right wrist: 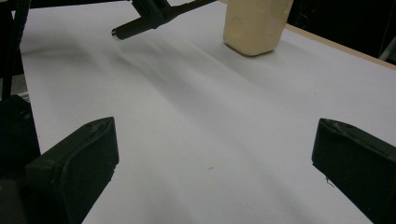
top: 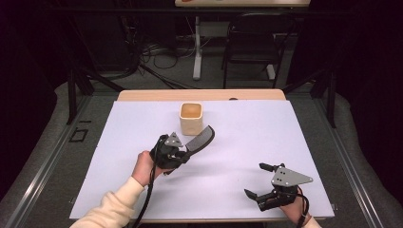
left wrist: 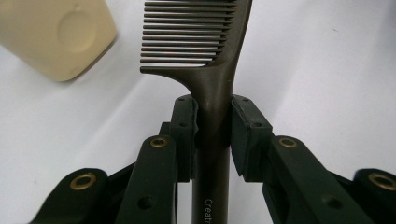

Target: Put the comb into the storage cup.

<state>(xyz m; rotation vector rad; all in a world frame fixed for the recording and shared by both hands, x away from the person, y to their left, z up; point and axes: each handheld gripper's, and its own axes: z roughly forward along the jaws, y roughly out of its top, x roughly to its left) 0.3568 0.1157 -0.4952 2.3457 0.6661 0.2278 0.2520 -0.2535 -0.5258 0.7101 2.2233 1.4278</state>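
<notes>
My left gripper [left wrist: 212, 116] grasps the dark plastic comb [left wrist: 205, 60] by its handle, printed "Creat", above the white desk [top: 247, 142] middle, near the cream square cup [top: 191, 118]. My right gripper [top: 260, 180] is released, empty.

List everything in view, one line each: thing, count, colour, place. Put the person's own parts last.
comb: one, dark brown, held above the sheet just in front of the cup
cup: one, cream, upright at the far middle of the sheet
sheet: one, white, covering the tabletop
table: one, light wood, edge showing beyond the sheet
chair: one, black, on the floor behind the table
left claw: black, shut on the comb's handle
right claw: black, open, near right of sheet
</notes>
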